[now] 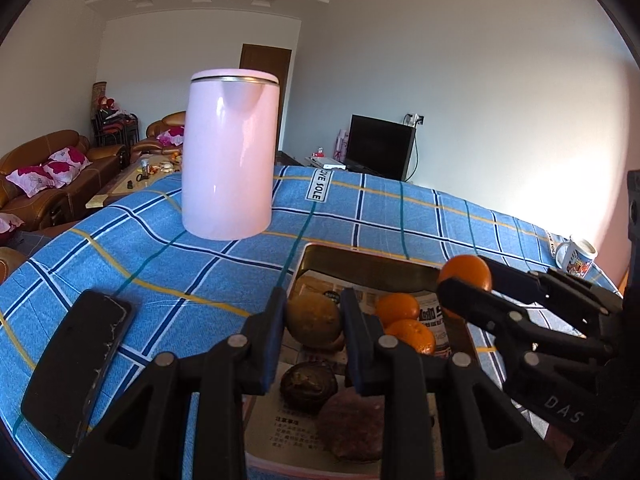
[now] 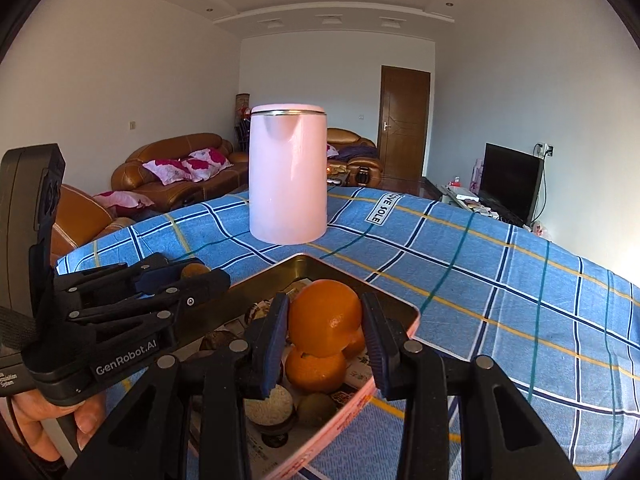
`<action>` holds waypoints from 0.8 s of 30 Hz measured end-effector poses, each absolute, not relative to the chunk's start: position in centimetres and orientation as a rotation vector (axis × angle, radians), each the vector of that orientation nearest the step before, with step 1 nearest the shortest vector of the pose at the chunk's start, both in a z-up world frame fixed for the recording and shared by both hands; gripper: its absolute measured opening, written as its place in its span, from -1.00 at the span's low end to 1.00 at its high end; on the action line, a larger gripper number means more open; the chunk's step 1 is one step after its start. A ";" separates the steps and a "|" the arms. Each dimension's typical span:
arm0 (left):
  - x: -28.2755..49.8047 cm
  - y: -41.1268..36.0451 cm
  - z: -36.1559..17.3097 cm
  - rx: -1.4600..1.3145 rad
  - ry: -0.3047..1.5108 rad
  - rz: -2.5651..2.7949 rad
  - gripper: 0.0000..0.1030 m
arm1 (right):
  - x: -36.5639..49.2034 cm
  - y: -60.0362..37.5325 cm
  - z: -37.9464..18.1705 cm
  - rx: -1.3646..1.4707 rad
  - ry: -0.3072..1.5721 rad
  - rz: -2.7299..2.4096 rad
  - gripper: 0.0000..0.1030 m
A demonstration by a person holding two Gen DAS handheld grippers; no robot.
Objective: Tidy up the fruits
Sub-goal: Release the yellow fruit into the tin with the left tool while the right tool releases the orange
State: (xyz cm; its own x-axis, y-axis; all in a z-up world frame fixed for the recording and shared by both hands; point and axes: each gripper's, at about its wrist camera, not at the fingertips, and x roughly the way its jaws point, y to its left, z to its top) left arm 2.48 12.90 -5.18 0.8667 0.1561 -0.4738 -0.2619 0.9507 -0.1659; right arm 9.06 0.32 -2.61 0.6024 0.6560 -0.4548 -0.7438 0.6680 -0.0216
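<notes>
While my right gripper (image 2: 325, 330) clamps an orange (image 2: 325, 318) above the tin (image 2: 408, 312), my left gripper (image 1: 314, 322) pinches a brownish fruit (image 1: 313, 320). Its kind I can't quite make out.

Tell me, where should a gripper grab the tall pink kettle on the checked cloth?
Grip the tall pink kettle around its smooth middle, coming level from the tray side. Its upright, straight round walls suit side pads; no handle shows, and its width may be too much.

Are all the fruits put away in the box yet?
Nearly. Two oranges and some brown fruits already lie in the tin. The right gripper holds an orange over it, the left gripper a brownish fruit. Both still need dropping in.
</notes>
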 end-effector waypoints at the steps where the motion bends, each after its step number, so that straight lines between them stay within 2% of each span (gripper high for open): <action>1: 2.5 12.9 -5.2 -0.225 0.478 0.221 -0.44 | 9.4 1.0 -2.8 -0.227 0.450 0.825 -0.25; 9: 3.0 12.9 -6.2 -0.212 0.514 0.196 -0.44 | 12.2 3.4 -5.4 -0.246 0.587 0.815 -0.25; 18: 3.1 13.0 -6.6 -0.216 0.536 0.197 -0.45 | 12.4 4.7 -5.8 -0.264 0.624 0.838 -0.24; 21: 3.1 13.1 -6.6 -0.217 0.536 0.197 -0.45 | 12.4 4.8 -5.9 -0.260 0.630 0.839 -0.21; 24: 3.0 13.1 -6.6 -0.217 0.535 0.197 -0.45 | 12.5 4.6 -5.9 -0.255 0.635 0.829 -0.06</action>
